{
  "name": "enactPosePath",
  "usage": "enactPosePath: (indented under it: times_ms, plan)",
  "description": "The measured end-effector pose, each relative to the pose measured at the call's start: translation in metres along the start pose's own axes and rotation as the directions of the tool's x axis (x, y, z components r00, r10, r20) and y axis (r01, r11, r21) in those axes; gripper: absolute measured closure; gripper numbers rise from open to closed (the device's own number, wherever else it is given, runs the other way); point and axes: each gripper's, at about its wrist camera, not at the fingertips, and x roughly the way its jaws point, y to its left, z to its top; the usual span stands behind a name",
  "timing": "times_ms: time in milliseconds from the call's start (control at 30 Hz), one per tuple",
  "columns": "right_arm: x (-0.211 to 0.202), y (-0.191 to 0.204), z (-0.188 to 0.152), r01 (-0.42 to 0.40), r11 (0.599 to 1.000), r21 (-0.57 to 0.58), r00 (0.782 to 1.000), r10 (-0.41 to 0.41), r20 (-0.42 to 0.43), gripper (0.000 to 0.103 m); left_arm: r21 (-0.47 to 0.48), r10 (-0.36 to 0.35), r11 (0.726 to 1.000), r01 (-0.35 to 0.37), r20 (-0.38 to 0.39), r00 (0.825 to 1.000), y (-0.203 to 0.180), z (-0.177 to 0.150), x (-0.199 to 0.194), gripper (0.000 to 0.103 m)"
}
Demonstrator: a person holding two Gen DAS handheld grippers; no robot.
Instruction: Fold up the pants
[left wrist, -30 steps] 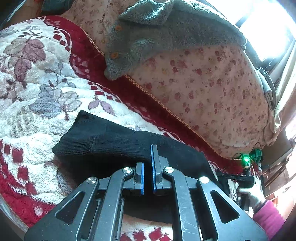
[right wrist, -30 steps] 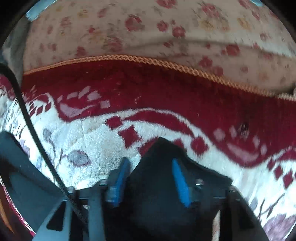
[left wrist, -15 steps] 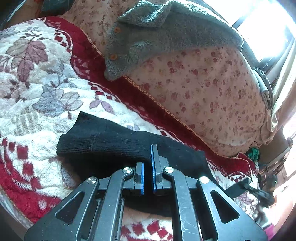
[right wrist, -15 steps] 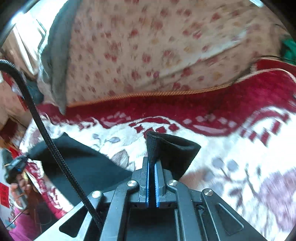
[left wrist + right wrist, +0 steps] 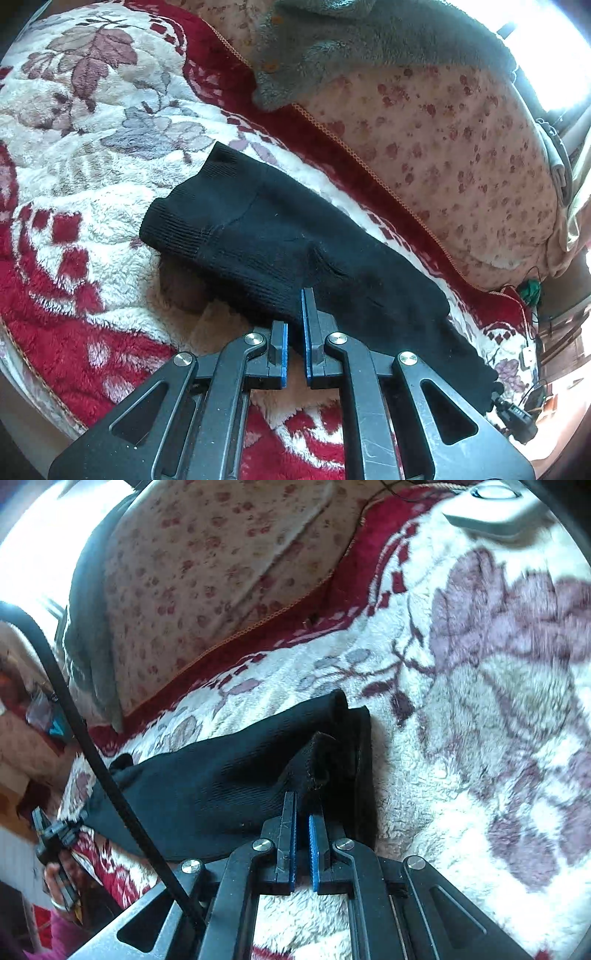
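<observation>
Left wrist view shows the left gripper (image 5: 294, 332) and right gripper (image 5: 303, 834) each pinching the black pants' (image 5: 280, 240) edge, apparently to lift a fold off the blanket (image 5: 74, 155).

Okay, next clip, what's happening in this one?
A person with a handheld gripper in each hand is folding black pants on a red and white floral blanket on a bed. The left gripper pinches one edge of the pants between nearly closed jaws, with the ribbed end lying flat ahead of it. The right gripper grips a bunched edge of the fabric at the other end. A grey fleece garment lies draped over the flowered quilt behind.
</observation>
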Motion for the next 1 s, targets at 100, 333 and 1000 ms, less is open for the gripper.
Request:
enactPosePath:
  times_ms: [100,333,1000]
  plan:
    - [-0.020,0.006,0.004,-0.012,0.999,-0.033,0.999,0.014,0.042,0.099,-0.009,-0.007,1.000,0.007,0.005,1.000,0.001,-0.002,-0.002,0.098]
    - [-0.014,-0.011,-0.006,0.019,1.000,-0.014,1.000,-0.019,0.001,0.099,-0.019,0.024,0.999,-0.025,-0.042,0.999,0.009,-0.010,0.015,0.097]
    - [0.002,0.088,0.023,-0.165,0.980,-0.108,0.986,0.161,-0.040,0.071,0.002,0.214,0.977,-0.215,0.085,0.973,0.029,0.019,-0.020,0.080]
